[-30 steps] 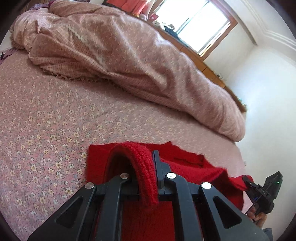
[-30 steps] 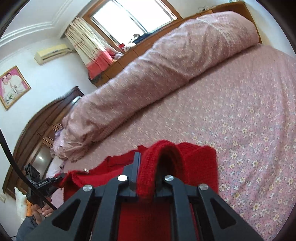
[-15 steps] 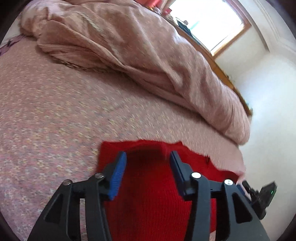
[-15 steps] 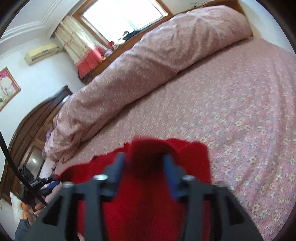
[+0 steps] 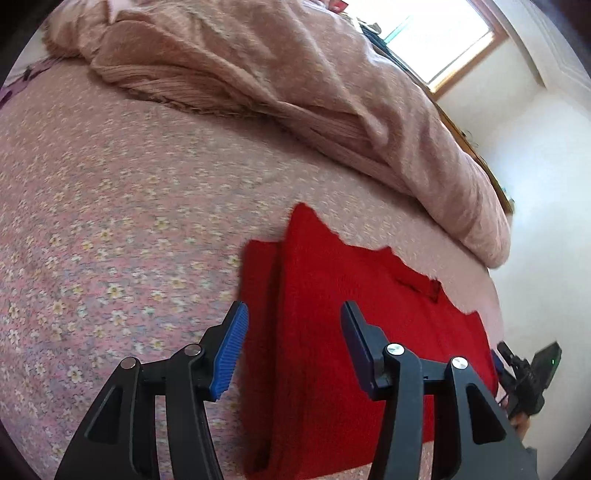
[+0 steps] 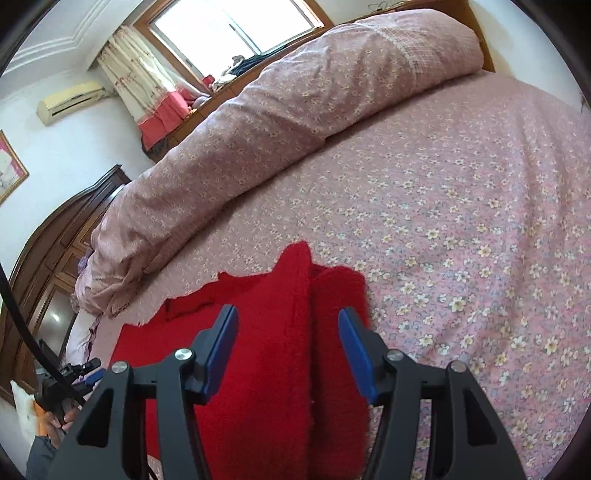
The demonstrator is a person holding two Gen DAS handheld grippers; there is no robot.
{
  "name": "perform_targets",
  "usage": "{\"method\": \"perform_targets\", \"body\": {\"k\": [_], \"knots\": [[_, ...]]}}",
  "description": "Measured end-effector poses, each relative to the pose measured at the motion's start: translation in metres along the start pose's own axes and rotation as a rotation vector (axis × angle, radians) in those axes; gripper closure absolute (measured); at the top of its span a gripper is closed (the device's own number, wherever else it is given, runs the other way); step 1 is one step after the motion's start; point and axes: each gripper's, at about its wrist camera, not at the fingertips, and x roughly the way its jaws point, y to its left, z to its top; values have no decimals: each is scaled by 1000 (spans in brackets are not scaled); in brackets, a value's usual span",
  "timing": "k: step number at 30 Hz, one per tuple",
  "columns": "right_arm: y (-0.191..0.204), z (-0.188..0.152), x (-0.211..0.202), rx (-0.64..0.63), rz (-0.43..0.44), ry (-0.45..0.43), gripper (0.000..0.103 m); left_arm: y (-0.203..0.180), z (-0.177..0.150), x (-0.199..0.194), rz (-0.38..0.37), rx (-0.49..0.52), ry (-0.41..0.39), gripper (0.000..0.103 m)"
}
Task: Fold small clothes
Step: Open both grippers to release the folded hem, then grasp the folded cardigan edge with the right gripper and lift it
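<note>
Each claw, left (image 5: 291,354) and right (image 6: 286,349), hangs wide open and empty above the red knitted garment (image 5: 354,332) lying at six o'clock on the floral bed (image 5: 110,206), one fold apparently laid, with further folds likely remaining.

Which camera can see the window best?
The right wrist view: the window shows with its wooden frame and a curtain beside it. The left wrist view catches only a bright corner of it, glared out.
</note>
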Motion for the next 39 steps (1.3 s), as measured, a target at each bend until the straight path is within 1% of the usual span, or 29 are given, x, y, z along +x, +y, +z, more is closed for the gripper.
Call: {"method": "perform_targets", "body": {"k": [3, 6, 7, 8, 9, 10, 11, 13, 14, 17, 19, 22, 24, 27, 28, 31, 32, 33, 35, 37, 38, 39], "knots": [[8, -2, 6, -43, -6, 27, 42, -12, -2, 8, -4, 32, 21, 58], [17, -8, 14, -109, -44, 59, 43, -20, -4, 18, 28, 65, 41, 58], [19, -10, 16, -129, -55, 69, 46, -22, -6, 19, 37, 77, 32, 58], [22, -12, 19, -151, -59, 84, 55, -24, -7, 20, 48, 86, 18, 58], [25, -14, 22, -177, -62, 102, 60, -27, -9, 20, 69, 105, -1, 58], [28, -16, 24, -197, -77, 110, 66, -30, -10, 20, 85, 124, -12, 63], [30, -17, 25, -221, -99, 110, 73, -35, -11, 20, 114, 158, -29, 77], [35, -18, 25, -256, -117, 105, 82, -41, -12, 21, 144, 199, -41, 90], [36, -17, 24, -263, -116, 102, 87, -43, -13, 21, 144, 216, -45, 92], [38, -14, 21, -275, -111, 79, 90, -44, -13, 20, 141, 226, -64, 96], [40, -13, 19, -289, -119, 64, 91, -44, -12, 20, 157, 231, -67, 96], [48, -11, 16, -310, -149, 35, 91, -45, -8, 20, 147, 199, -79, 97], [54, -8, 14, -316, -146, 21, 92, -46, -5, 18, 136, 190, -100, 97], [64, -5, 6, -357, -144, -44, 92, -47, 1, 13, 113, 175, -139, 97], [66, -4, 1, -369, -132, -78, 92, -47, 2, 12, 110, 169, -147, 97], [70, -2, -3, -393, -113, -141, 92, -42, 5, 12, 125, 156, -149, 97], [69, -2, -1, -404, -127, -145, 92, -39, 5, 13, 128, 147, -147, 97], [68, -2, 2, -409, -144, -139, 92, -36, 5, 16, 132, 136, -139, 97], [64, -2, 15, -415, -192, -95, 91, -29, 4, 24, 141, 116, -116, 96], [55, -7, 35, -400, -272, 4, 89, -25, 2, 31, 156, 99, -82, 94], [48, -9, 46, -379, -301, 69, 88, -23, 1, 34, 167, 91, -67, 93], [41, -12, 52, -345, -304, 105, 87, -22, 0, 36, 178, 82, -54, 93]]}}
